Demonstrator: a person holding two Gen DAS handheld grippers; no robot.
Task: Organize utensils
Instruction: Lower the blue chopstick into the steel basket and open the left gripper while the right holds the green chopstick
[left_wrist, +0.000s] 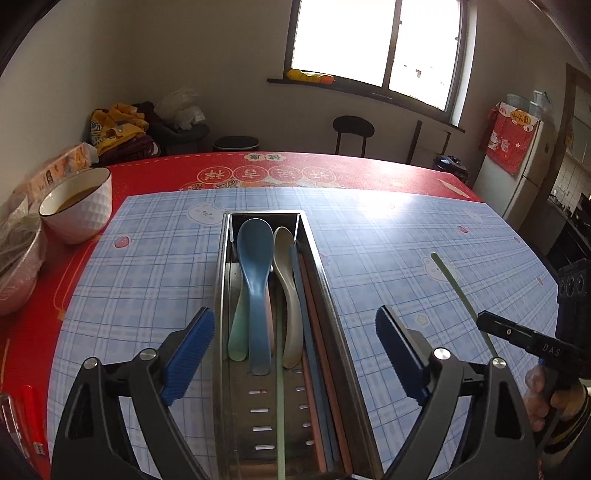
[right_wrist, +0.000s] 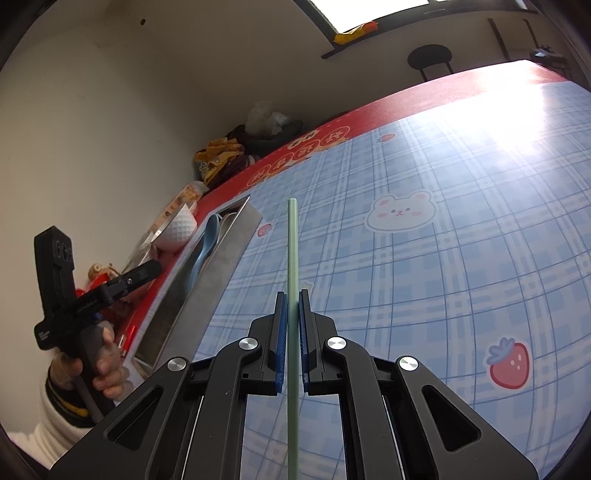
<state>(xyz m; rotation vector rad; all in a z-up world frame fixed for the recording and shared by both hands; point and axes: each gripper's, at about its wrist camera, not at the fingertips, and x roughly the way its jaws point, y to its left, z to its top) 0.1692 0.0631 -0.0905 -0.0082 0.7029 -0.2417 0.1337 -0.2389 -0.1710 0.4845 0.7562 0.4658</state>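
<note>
A steel utensil tray (left_wrist: 328, 295) lies lengthwise on the blue plaid mat. In it are a blue spoon (left_wrist: 255, 266), a beige spoon (left_wrist: 286, 266), a mint spoon (left_wrist: 236, 332), blue and pink chopsticks (left_wrist: 314, 332) and one green chopstick (left_wrist: 280, 406). My left gripper (left_wrist: 295, 314) hangs open over the tray's near half, its blue pads apart with nothing pressed between them. My right gripper (right_wrist: 293, 295) is shut on a second green chopstick (right_wrist: 291, 251), which points forward above the mat to the right of the tray (right_wrist: 218, 273). That held chopstick (left_wrist: 461, 299) also shows in the left wrist view.
A white bowl (left_wrist: 77, 203) with brown liquid stands left of the mat on the red tablecloth (left_wrist: 295, 166), beside packets and another bowl at the table's left edge. Red items (left_wrist: 31, 417) lie near the front left. A chair (left_wrist: 352, 129) and a fridge (left_wrist: 524, 177) stand beyond the table.
</note>
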